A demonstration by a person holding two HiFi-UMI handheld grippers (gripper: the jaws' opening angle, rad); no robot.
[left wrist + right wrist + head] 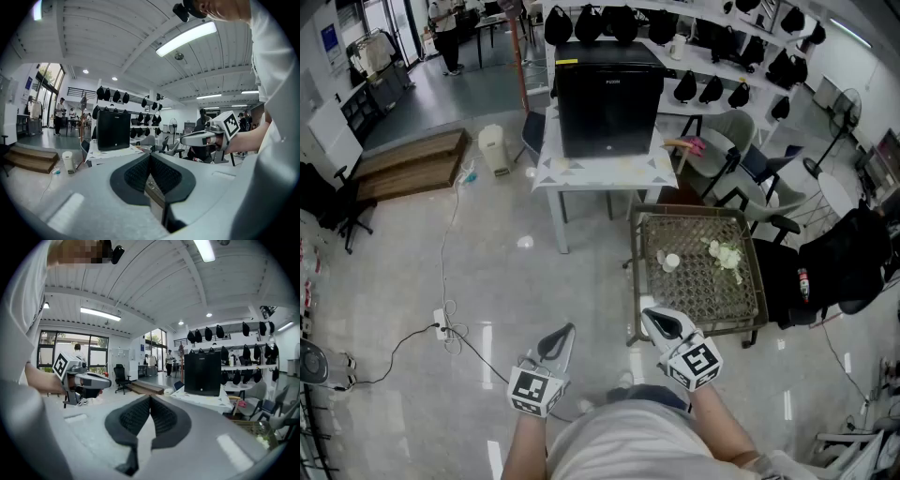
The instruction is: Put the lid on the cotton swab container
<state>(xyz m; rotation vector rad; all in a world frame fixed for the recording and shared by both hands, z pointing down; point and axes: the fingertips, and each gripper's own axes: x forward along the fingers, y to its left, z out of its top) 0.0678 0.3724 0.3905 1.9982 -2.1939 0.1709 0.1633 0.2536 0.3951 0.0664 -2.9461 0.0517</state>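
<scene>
Closed and empty, the left gripper and right gripper hang near the person. Well ahead, the wire desk carries a small white container, probably the swab one. Nothing looks started, and I cannot make out the lid.

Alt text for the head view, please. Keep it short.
Seen from above, a person holds the left gripper and right gripper, both shut and empty, over a grey floor. Ahead stands a low wicker table with a few small pale items; behind it, a white table bearing a black box.
</scene>
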